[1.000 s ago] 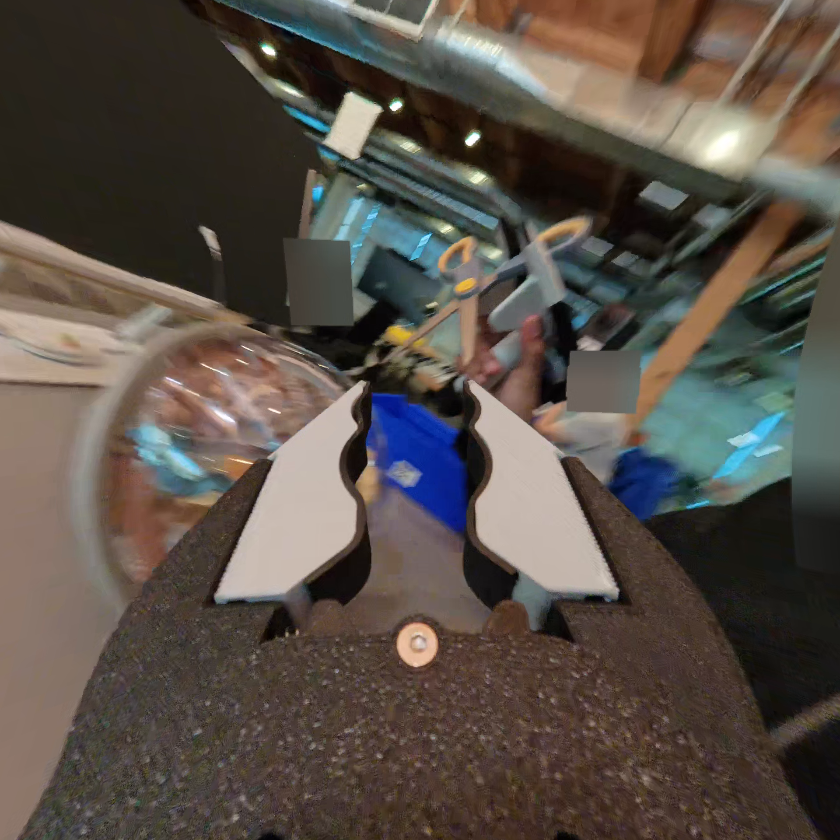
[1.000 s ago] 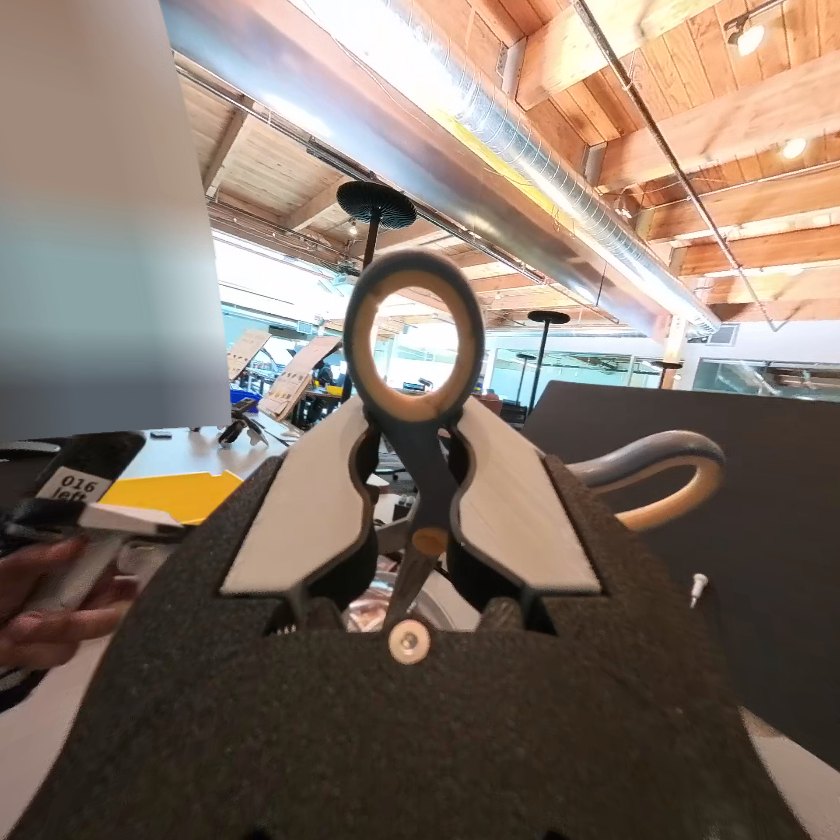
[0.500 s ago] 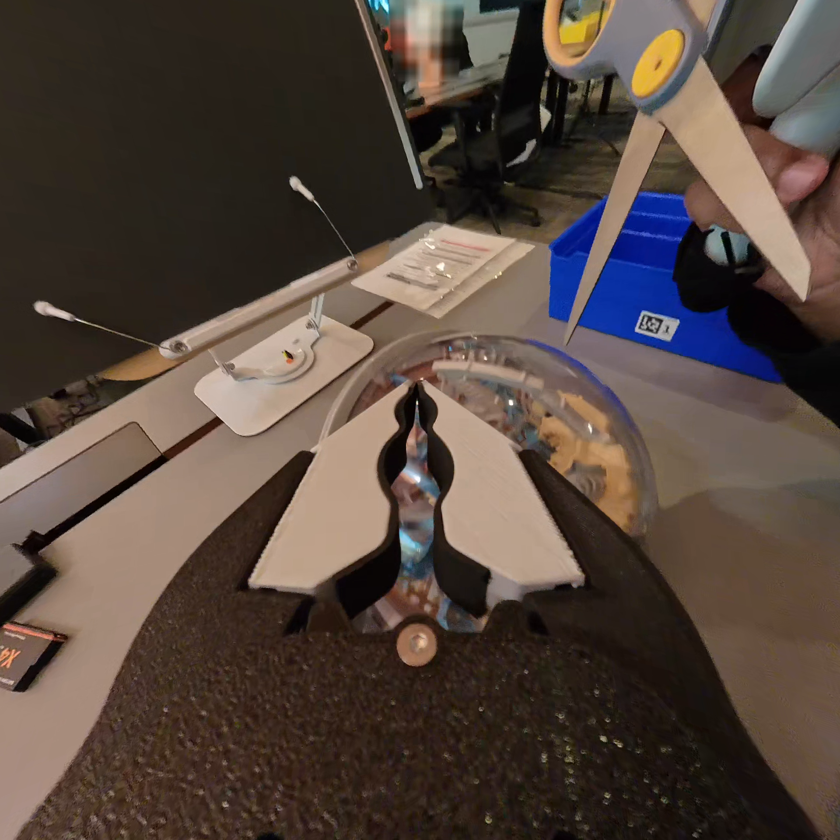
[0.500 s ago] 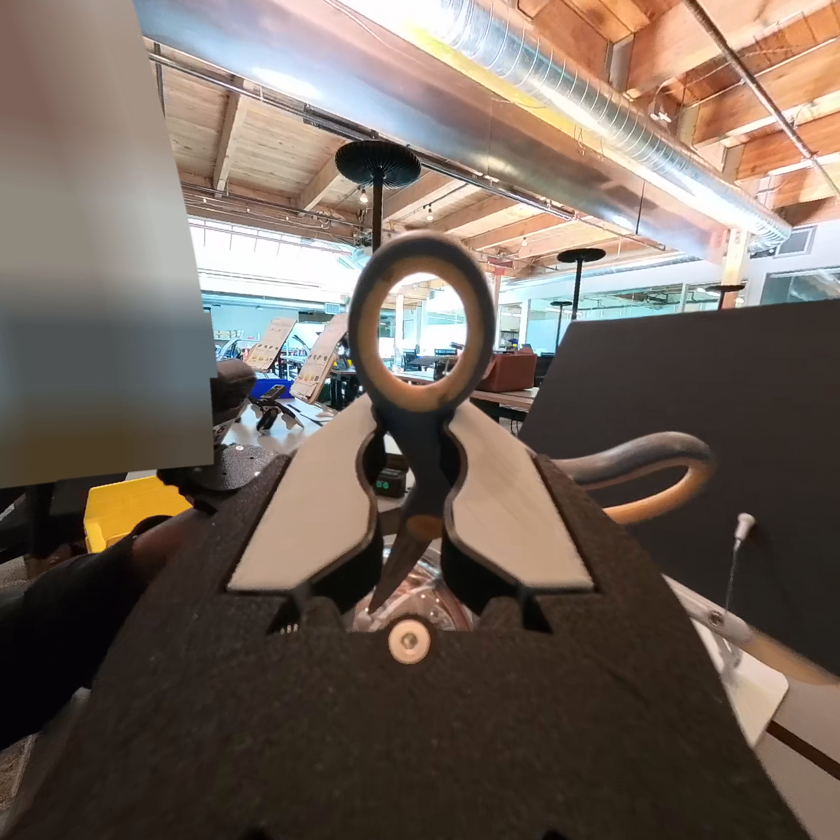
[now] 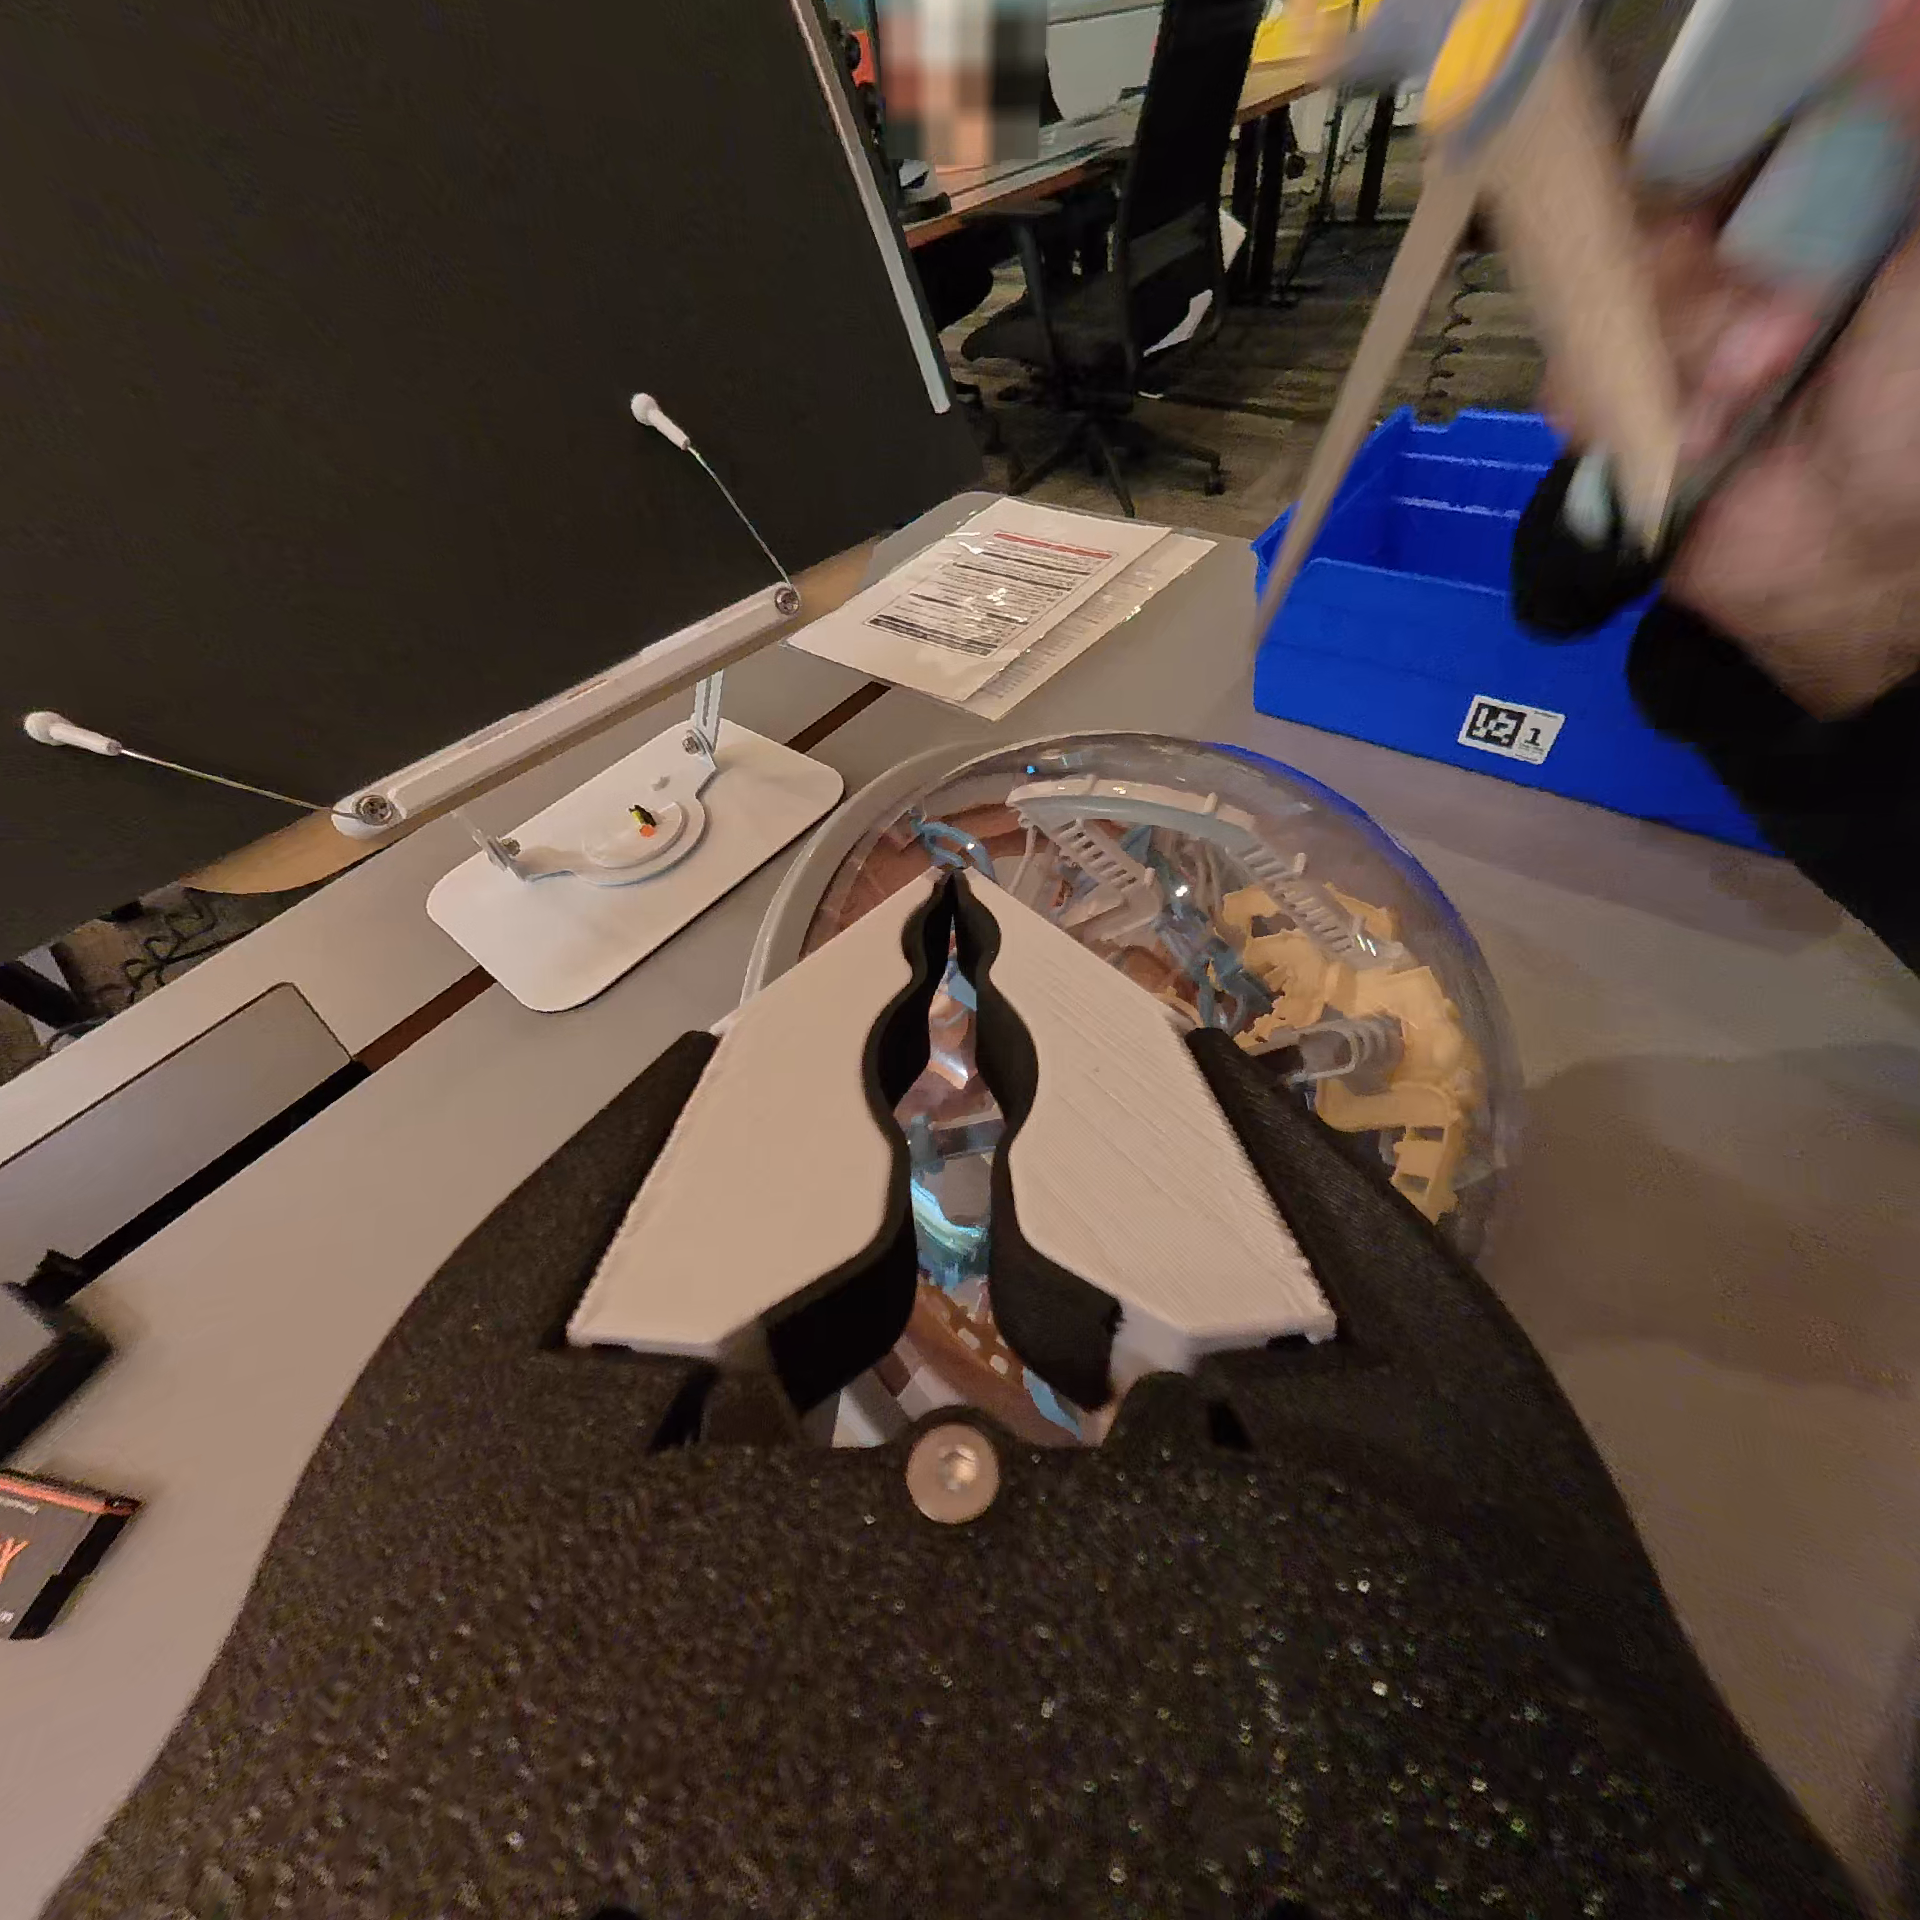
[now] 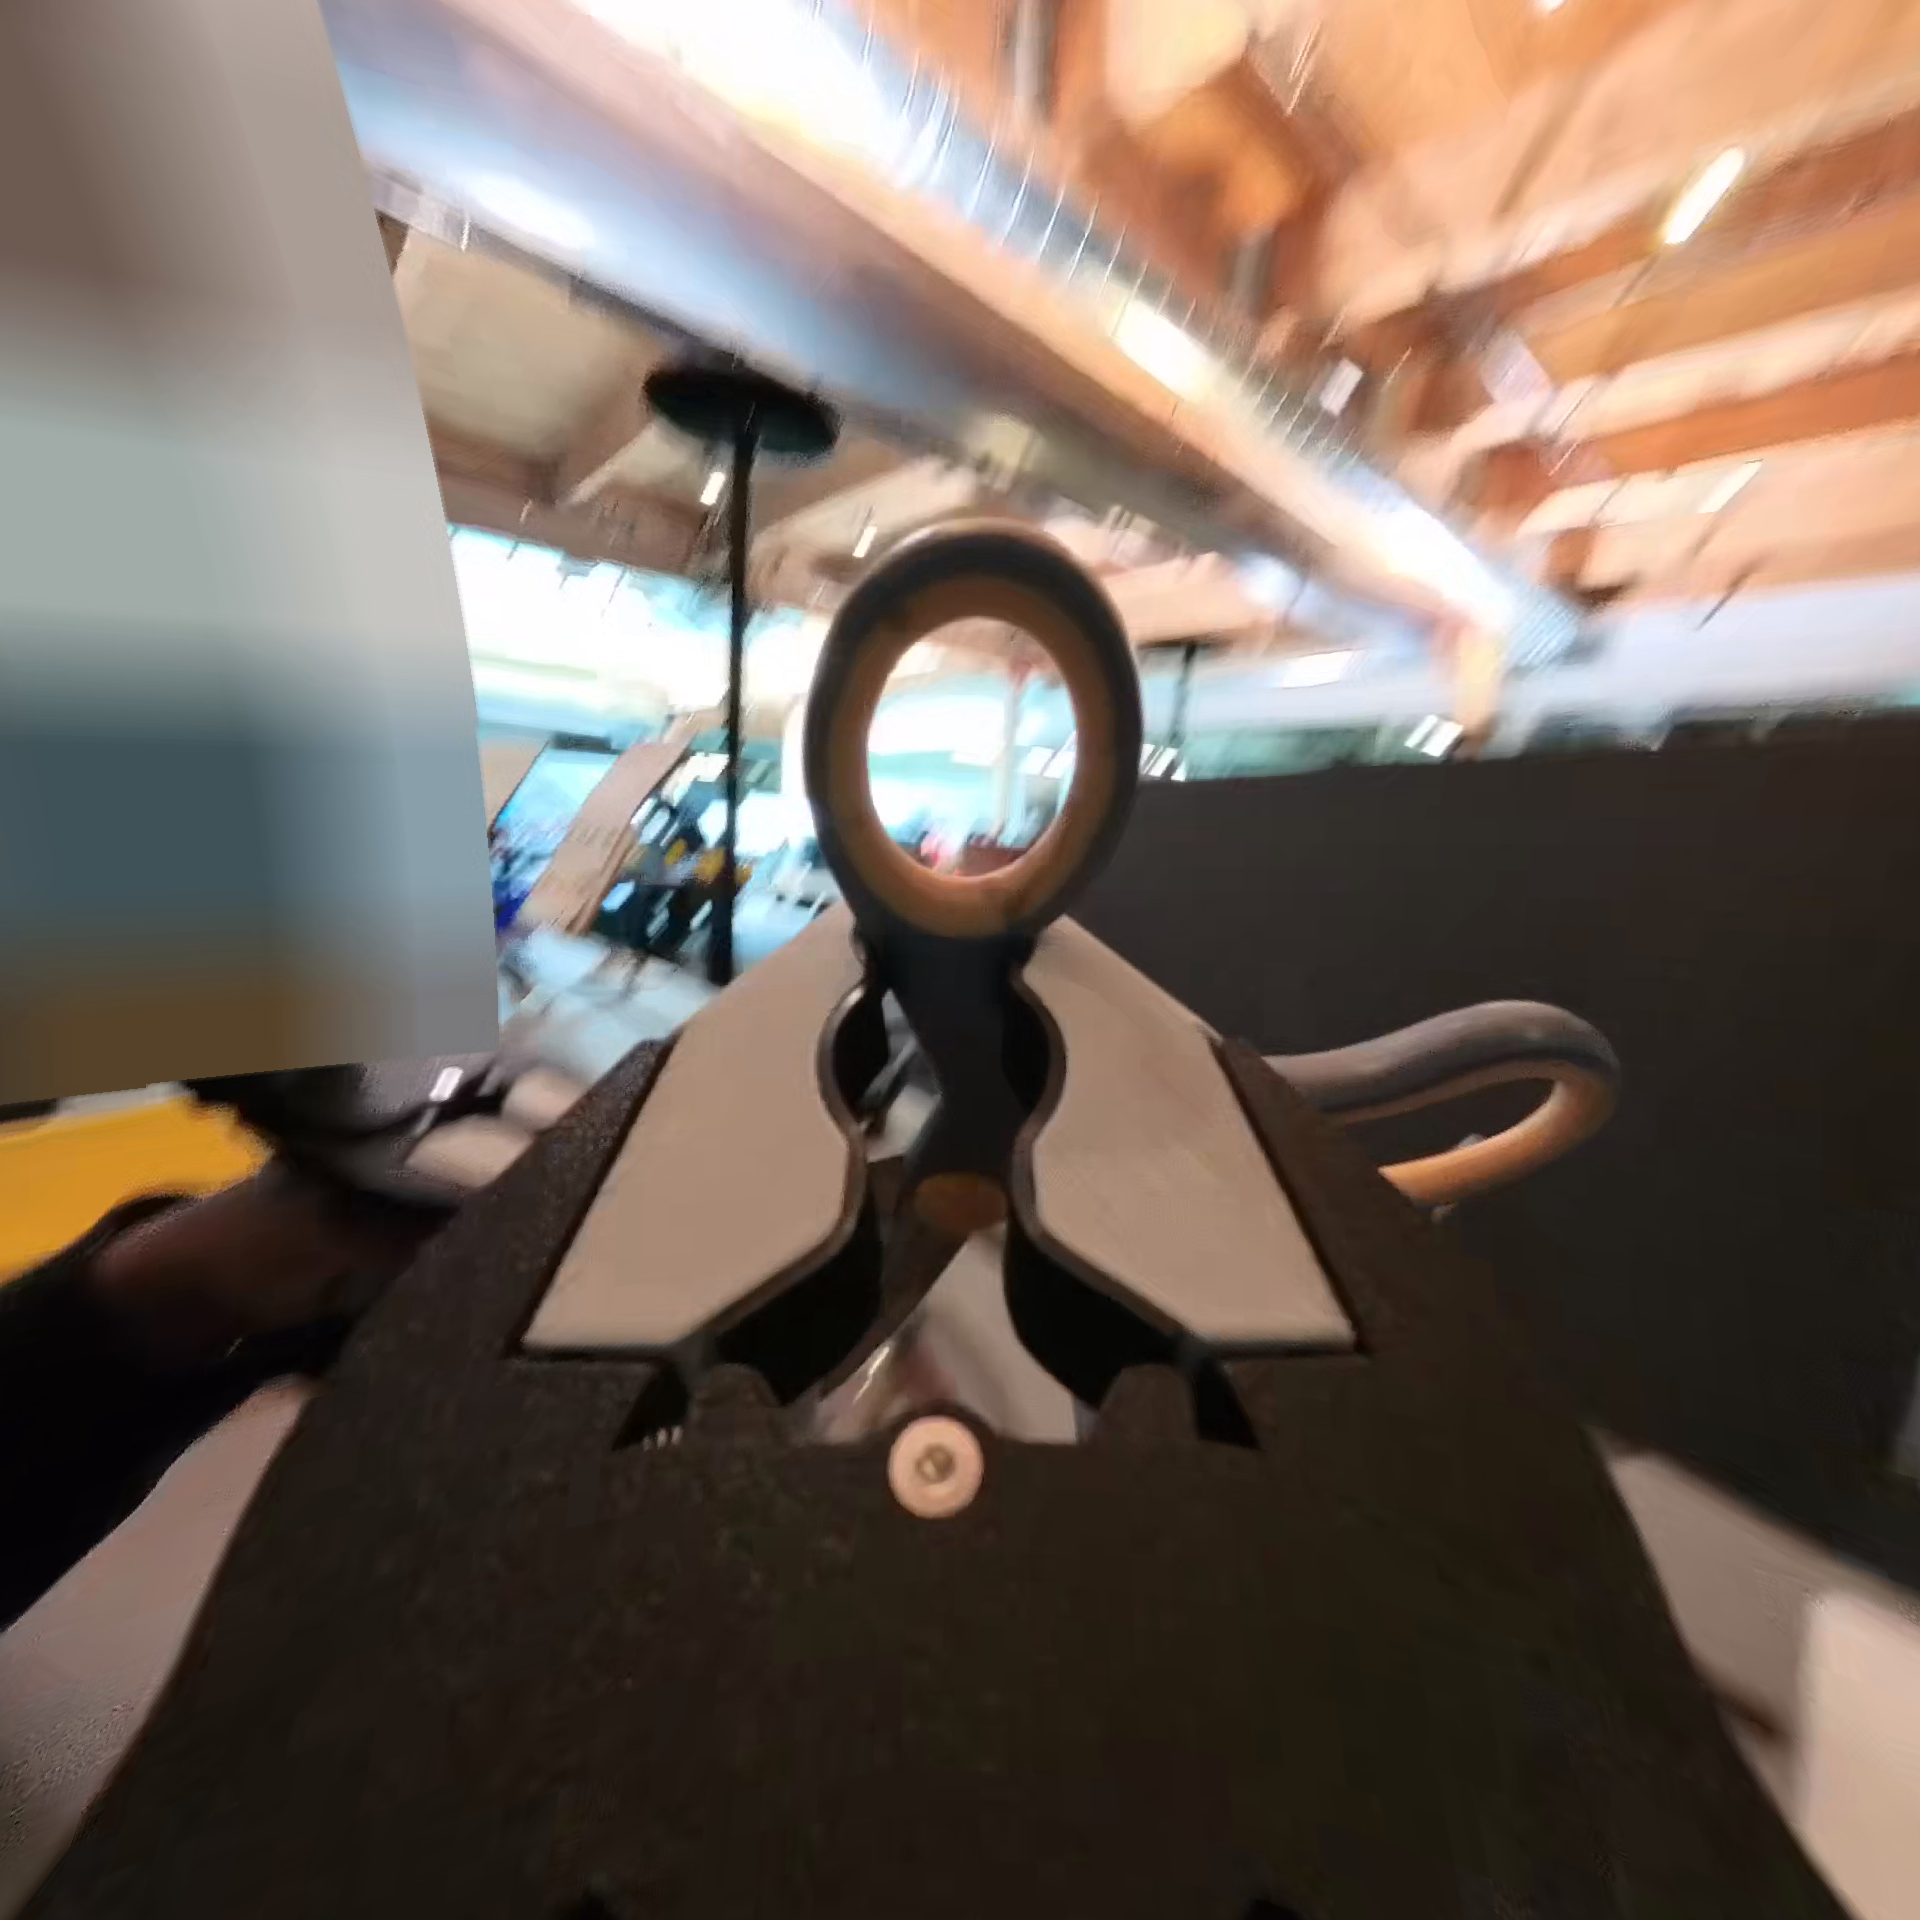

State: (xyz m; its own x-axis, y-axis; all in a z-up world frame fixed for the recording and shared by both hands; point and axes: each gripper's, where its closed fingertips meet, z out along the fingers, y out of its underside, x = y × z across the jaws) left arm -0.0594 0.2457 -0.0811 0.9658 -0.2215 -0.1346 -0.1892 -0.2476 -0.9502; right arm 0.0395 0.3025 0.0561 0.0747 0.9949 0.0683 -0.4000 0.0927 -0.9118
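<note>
My left gripper is shut and empty, its tips over a clear plastic sphere filled with blue, brown and yellow maze tracks, which rests on the grey table. I cannot tell if the tips touch it. My right gripper is shut on the handle neck of grey scissors with orange-lined loops. The second loop sticks out to the right. In the left wrist view the scissors' open blades hang blurred above the sphere at upper right, with a hand behind them.
A blue bin stands behind the sphere. A white stand with two thin antennas and a laminated sheet lie by a black panel. A dark card lies at the left edge. A yellow bin shows at the left.
The left gripper swung down from pointing across the room to the table and shut over the sphere. The right gripper kept hold of the scissors and is now moving, blurring both views.
</note>
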